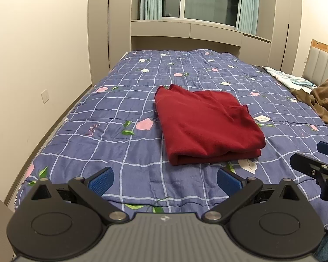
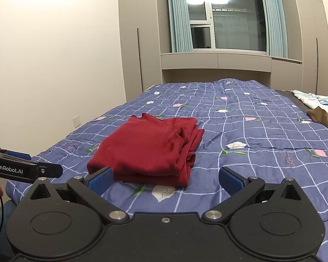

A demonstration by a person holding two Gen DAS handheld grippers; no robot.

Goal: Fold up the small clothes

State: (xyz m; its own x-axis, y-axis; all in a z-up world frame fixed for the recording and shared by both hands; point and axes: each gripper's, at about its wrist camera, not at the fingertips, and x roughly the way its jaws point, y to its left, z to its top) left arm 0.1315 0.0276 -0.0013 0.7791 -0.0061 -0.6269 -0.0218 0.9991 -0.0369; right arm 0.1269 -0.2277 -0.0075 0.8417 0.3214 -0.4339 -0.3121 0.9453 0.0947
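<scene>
A dark red fleece garment [image 1: 207, 126], folded into a thick, roughly rectangular stack, is lying on the blue quilt [image 1: 120, 100] with its white grid lines and pink and white flower print, which is covering the bed. In the right wrist view the same red garment [image 2: 146, 150] is sitting just ahead of the fingers, with layered edges and a gathered cuff showing along its right side.

The left hand-held gripper [image 1: 165, 180] is hovering low over the near part of the quilt, its two blue-padded fingers standing wide apart and holding nothing; the garment is lying just beyond them, slightly to the right. The right hand-held gripper [image 2: 166, 180] is likewise gaping, its blue pads spread with nothing between them; the left pad overlaps the near corner of the red stack in the view, though I cannot tell whether it is touching the cloth.

Each gripper is showing at the edge of the other's view: the right one at the far right of the left wrist view, the left one at the far left of the right wrist view, where white lettering on its black body reads "GenRobot.AI".

A crumpled brown cloth [image 1: 323, 102] and a pale blue-and-white cloth [image 1: 288, 78] are lying at the far right side of the bed, well apart from the red garment. Grey wardrobe cabinets [image 2: 140, 32] and a window with pale blue curtains [image 2: 178, 15] are standing beyond the bed.
</scene>
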